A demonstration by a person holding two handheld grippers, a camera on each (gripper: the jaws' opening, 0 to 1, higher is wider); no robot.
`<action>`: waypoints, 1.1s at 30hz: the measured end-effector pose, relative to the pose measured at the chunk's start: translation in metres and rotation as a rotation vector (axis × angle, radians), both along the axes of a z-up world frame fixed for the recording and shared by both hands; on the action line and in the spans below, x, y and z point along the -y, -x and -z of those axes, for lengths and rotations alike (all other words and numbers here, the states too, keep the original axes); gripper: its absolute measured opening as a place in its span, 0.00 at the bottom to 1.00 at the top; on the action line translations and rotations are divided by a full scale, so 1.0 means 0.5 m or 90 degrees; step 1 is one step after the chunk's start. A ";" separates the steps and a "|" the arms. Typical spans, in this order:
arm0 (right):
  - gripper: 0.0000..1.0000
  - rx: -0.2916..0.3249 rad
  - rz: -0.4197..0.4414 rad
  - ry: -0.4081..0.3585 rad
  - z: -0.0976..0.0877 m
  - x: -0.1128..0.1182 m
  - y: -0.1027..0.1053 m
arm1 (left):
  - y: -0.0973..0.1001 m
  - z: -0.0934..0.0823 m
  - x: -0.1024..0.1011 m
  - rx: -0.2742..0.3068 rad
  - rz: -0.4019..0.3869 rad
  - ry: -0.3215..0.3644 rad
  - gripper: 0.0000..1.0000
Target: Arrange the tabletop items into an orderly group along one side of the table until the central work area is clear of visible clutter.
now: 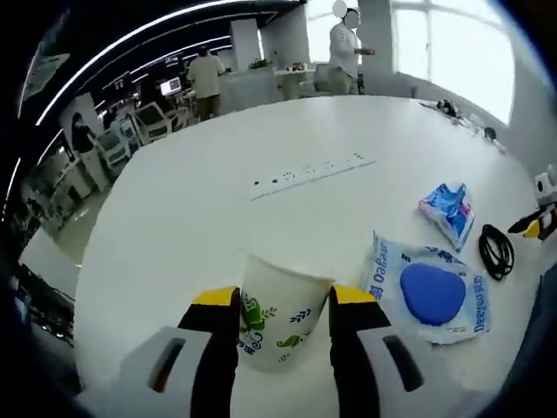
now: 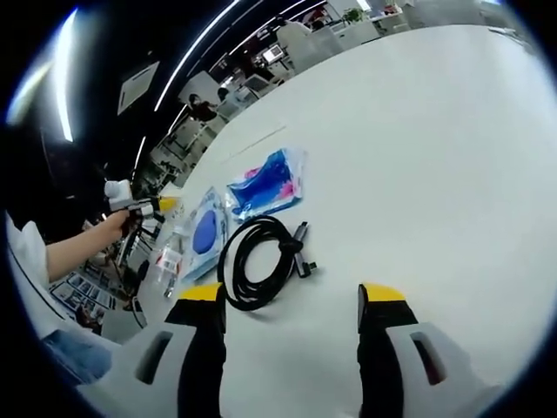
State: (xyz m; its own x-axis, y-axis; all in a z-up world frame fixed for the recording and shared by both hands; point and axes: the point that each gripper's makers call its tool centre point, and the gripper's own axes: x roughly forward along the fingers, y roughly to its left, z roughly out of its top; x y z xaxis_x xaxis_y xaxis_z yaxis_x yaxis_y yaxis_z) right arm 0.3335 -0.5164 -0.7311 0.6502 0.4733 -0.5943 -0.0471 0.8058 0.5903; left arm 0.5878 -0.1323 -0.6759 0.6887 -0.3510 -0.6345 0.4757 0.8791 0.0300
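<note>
Best carried upright with a light squeeze and set down beside the flat clear packet with the blue oval pad [image 1: 432, 293]: white paper cup with green leaf print [image 1: 277, 322], pinched between the left tongs [image 1: 284, 300] on the white bench [image 1: 218, 218] (inside hidden, contents unknowable). Right tongs [image 2: 291, 294] spread wide and empty, just beside the coiled black cable [image 2: 258, 261], with the crinkled blue-and-pink wrapper [image 2: 266, 181] lying beyond.

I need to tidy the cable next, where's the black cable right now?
In the right gripper view, the coiled black cable lies on the white table, just beyond the left tong, beside the blue packet.

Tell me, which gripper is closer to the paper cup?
Left. The left gripper has the paper cup between its jaws; the right gripper hangs open by the coiled black cable.
</note>
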 end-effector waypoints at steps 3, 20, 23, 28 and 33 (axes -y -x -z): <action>0.60 0.002 -0.003 0.002 -0.001 -0.002 0.001 | -0.015 -0.019 -0.011 0.023 -0.047 0.068 0.40; 0.60 -0.003 0.009 0.006 -0.003 0.008 0.002 | -0.047 -0.029 -0.032 0.127 -0.186 0.209 0.40; 0.60 -0.006 0.015 0.000 -0.006 0.008 0.002 | -0.059 -0.020 -0.051 0.134 -0.225 0.230 0.40; 0.60 -0.002 0.007 0.007 -0.013 0.004 0.003 | -0.090 -0.010 -0.076 0.155 -0.228 0.232 0.40; 0.60 0.001 0.001 0.009 -0.012 -0.002 0.005 | -0.088 0.005 -0.075 0.155 -0.221 0.229 0.40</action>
